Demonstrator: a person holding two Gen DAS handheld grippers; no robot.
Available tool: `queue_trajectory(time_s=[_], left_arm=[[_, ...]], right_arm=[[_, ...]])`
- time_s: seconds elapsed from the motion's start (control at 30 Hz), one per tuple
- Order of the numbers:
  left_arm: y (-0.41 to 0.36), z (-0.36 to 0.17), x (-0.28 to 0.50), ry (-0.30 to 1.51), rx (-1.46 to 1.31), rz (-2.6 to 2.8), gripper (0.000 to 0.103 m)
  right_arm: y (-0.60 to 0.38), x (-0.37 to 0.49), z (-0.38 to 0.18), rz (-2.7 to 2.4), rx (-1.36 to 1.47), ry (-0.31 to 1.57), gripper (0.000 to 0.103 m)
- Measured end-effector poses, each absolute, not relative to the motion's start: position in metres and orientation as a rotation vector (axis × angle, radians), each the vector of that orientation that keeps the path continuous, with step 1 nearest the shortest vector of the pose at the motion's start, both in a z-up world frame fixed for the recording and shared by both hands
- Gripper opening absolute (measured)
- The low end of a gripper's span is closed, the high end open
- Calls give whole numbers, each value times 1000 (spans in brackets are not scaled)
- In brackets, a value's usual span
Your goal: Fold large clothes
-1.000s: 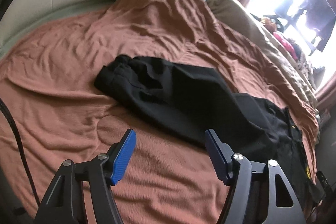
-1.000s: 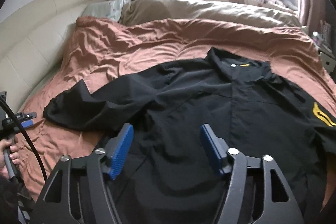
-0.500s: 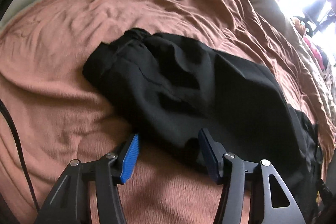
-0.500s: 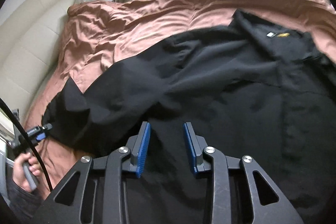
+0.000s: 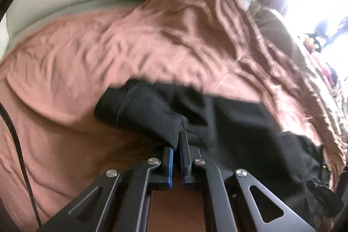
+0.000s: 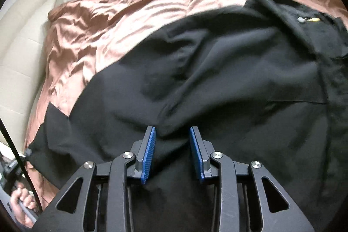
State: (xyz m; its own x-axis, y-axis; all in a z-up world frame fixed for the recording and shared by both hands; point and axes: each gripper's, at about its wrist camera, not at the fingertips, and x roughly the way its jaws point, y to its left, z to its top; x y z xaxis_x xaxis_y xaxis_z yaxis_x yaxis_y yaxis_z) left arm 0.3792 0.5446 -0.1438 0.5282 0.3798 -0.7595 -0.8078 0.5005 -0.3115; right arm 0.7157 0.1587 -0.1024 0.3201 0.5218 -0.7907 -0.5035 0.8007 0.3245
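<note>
Black shirt (image 6: 217, 71) spread on the brown bedspread (image 6: 134, 8), both grippers at it.

The left gripper (image 5: 176, 145) has pinched its jaws onto the sleeve (image 5: 148, 112) edge; the right gripper (image 6: 173, 140), half open, straddles a raised fold, apparently not yet clamped.

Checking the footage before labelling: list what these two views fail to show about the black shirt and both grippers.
- Left wrist view: black shirt and left gripper are motion-blurred; how much sleeve cloth the nearly closed jaws pinch is unreadable.
- Right wrist view: right gripper covers the cloth beneath; the shirt's right sleeve is cut off by the frame edge.
</note>
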Motion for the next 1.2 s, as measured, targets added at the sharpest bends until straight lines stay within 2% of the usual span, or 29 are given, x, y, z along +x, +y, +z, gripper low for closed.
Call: queue_trajectory(time_s=[0.3, 0.33, 0.37, 0.43, 0.57, 0.7, 0.87, 1.2], left_arm=[[498, -21, 387, 505, -555, 648, 3], [490, -8, 391, 492, -539, 627, 3], [484, 2, 394, 483, -530, 610, 3], [470, 24, 403, 457, -509, 573, 3], [428, 68, 423, 398, -431, 485, 3], [388, 99, 446, 383, -360, 410, 3], [331, 130, 485, 384, -304, 304, 3], [222, 147, 546, 403, -203, 112, 3]], right_arm=[[76, 640, -53, 685, 68, 962, 30], [65, 632, -49, 681, 75, 956, 35], [57, 624, -44, 677, 78, 951, 48], [35, 608, -36, 673, 107, 943, 66], [-16, 576, -20, 663, 211, 910, 67], [-64, 556, -27, 628, 288, 885, 67], [-83, 553, -31, 591, 313, 851, 67], [-125, 567, -37, 559, 424, 869, 67]])
